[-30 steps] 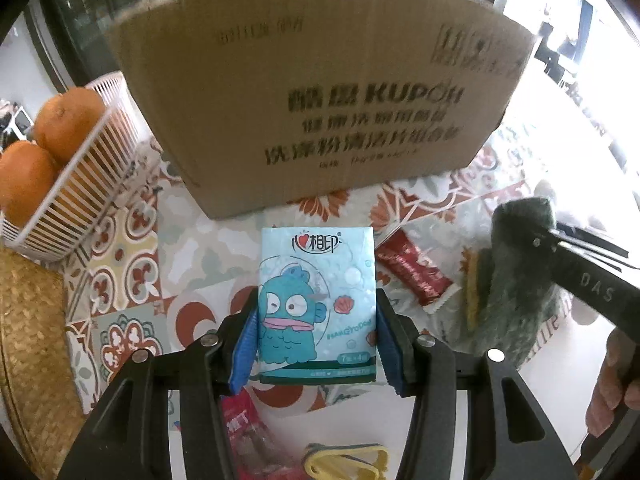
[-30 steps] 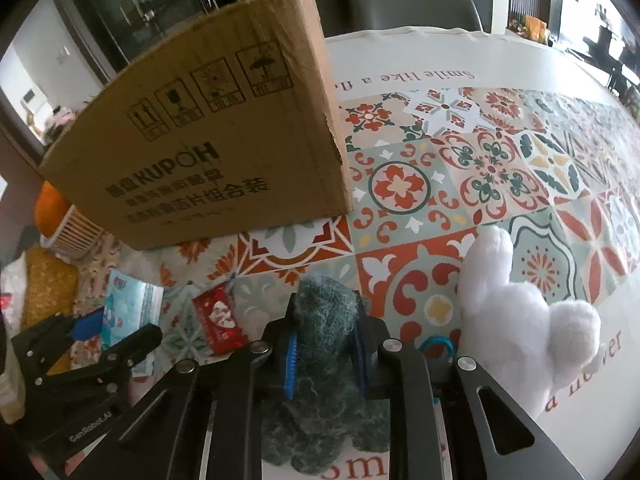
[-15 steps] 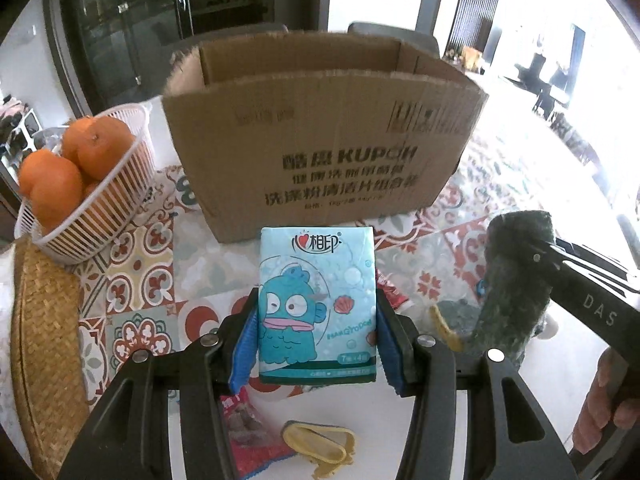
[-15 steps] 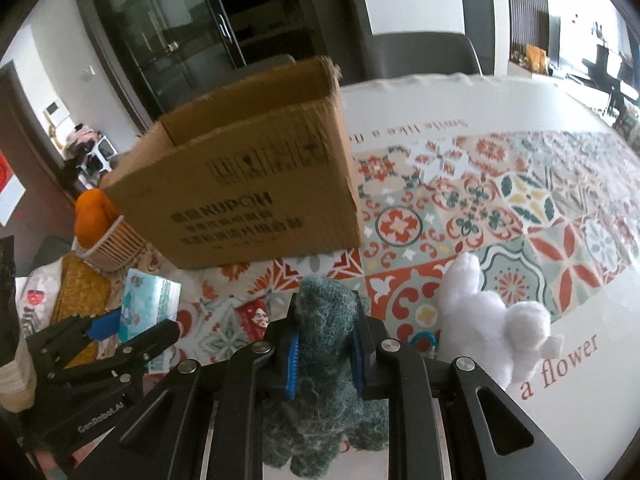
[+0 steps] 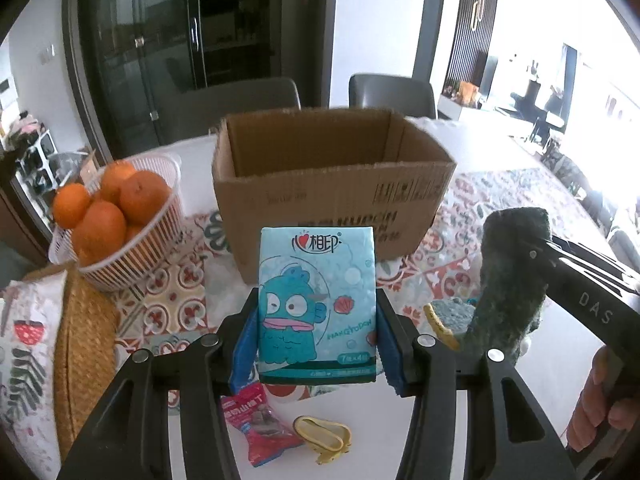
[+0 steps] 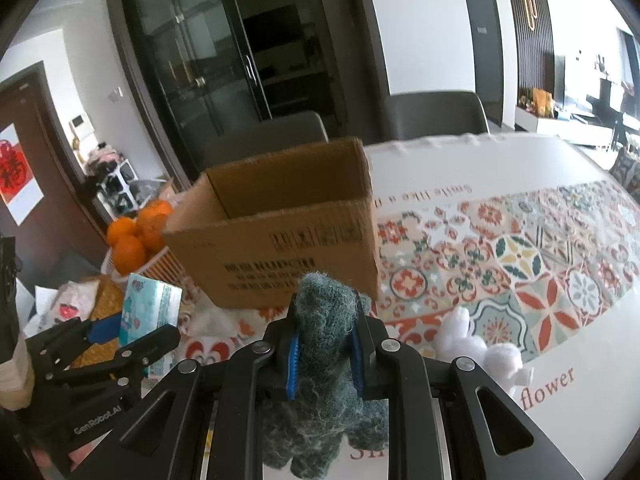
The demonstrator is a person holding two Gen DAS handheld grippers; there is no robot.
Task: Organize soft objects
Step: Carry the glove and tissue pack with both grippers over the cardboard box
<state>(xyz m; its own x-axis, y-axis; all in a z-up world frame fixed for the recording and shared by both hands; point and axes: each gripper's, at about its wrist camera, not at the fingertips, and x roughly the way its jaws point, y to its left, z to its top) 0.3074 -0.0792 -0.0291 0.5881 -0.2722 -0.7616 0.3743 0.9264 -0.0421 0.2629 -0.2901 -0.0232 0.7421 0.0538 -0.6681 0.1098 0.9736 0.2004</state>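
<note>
**Both grippers loaded, open box straight ahead**

The left gripper [image 5: 318, 344] is clamped on a pack of tissues [image 5: 317, 304], blue pads pressing its two long sides, so the pack stands upright with its long axis running forward along the fingers. The right gripper [image 6: 325, 354] is closed tight on a dark green plush toy [image 6: 326, 344], pinching it at a narrow part while the rest of its body hangs below the fingers. Both loads are clear of the counter [image 5: 500, 160].

The relation that matters is the cardboard box [image 5: 332, 184]. It sits directly ahead of the left gripper, beyond the top edge of the tissue pack, with its open mouth facing up and the inside visible and apparently bare. From the right gripper it lies ahead and slightly to the left, the near right corner closest. The left hand seems better lined up with the opening; the right would need to swing leftward to clear the box's side wall.

A basket of oranges [image 5: 116, 216] stands just left of the box. A white plush toy [image 6: 478, 346] lies on the counter to the right, and a red snack packet [image 5: 256, 426] and a yellow item [image 5: 322, 436] lie below the left gripper, not yet collected.
</note>
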